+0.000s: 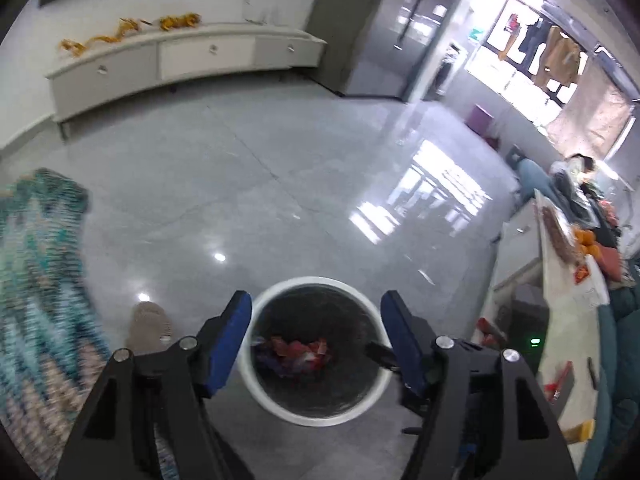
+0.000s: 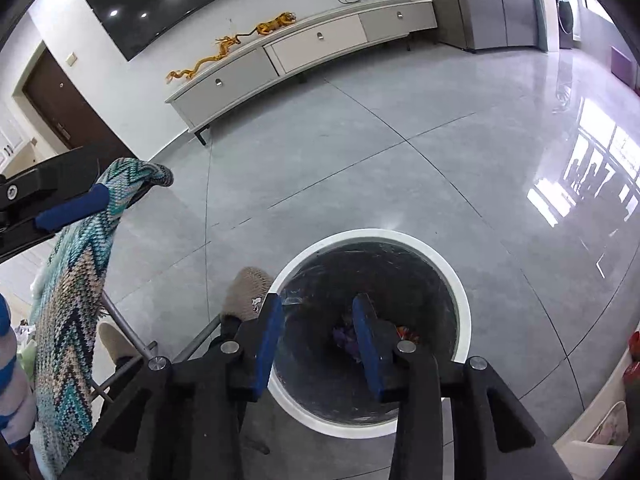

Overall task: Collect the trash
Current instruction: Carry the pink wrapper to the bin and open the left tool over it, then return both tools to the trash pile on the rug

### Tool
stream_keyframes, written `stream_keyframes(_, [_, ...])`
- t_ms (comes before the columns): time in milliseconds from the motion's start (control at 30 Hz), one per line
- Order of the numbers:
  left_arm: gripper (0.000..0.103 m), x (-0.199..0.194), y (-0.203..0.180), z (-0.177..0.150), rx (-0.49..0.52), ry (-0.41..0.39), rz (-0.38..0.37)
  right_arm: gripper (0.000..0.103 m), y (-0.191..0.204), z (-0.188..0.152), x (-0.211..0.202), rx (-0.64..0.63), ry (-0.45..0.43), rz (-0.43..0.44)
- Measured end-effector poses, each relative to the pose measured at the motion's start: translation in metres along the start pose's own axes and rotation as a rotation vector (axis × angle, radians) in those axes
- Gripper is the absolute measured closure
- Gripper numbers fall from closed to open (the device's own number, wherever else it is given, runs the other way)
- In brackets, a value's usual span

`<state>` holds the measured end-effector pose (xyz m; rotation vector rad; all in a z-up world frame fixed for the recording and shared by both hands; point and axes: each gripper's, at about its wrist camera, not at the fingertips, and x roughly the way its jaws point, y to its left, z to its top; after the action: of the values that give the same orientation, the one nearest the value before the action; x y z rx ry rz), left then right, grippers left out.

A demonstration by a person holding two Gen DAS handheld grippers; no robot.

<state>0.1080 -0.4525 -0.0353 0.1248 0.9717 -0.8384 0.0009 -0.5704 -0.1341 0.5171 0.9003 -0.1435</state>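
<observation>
A round bin with a white rim [image 1: 256,384] and a dark liner stands on the grey floor below both grippers; it also shows in the right wrist view [image 2: 460,280]. Red and purple wrappers [image 1: 298,354] lie at its bottom, partly hidden in the right wrist view [image 2: 346,338]. My left gripper [image 1: 316,306] is open and empty, its blue pads straddling the bin from above. My right gripper [image 2: 318,306] is open and empty over the bin mouth. The left gripper's blue finger [image 2: 74,208] shows at the far left of the right wrist view.
A chair draped with a teal zigzag blanket [image 2: 76,280] stands at left. Beige slippers [image 2: 248,292] are beside the bin. A white table [image 1: 568,312] with wrappers and oranges is at right. A long white cabinet [image 2: 304,48] lines the far wall.
</observation>
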Motion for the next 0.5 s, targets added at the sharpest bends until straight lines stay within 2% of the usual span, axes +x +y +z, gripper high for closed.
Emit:
stream_keyframes(167, [0.038, -0.047, 0.013, -0.017, 0.002, -0.085, 0.182, 0.067, 0.015, -0.003, -0.018, -0.035, -0.029, 0.019])
stream_keyframes(267, [0.037, -0.074, 0.022, -0.03, 0.006, -0.118, 0.263, 0.067, 0.031, -0.005, -0.035, -0.052, -0.057, 0.04])
stream_keyframes(500, [0.037, -0.142, 0.059, -0.067, -0.037, -0.183, 0.378, 0.063, 0.087, -0.013, -0.073, -0.13, -0.113, 0.106])
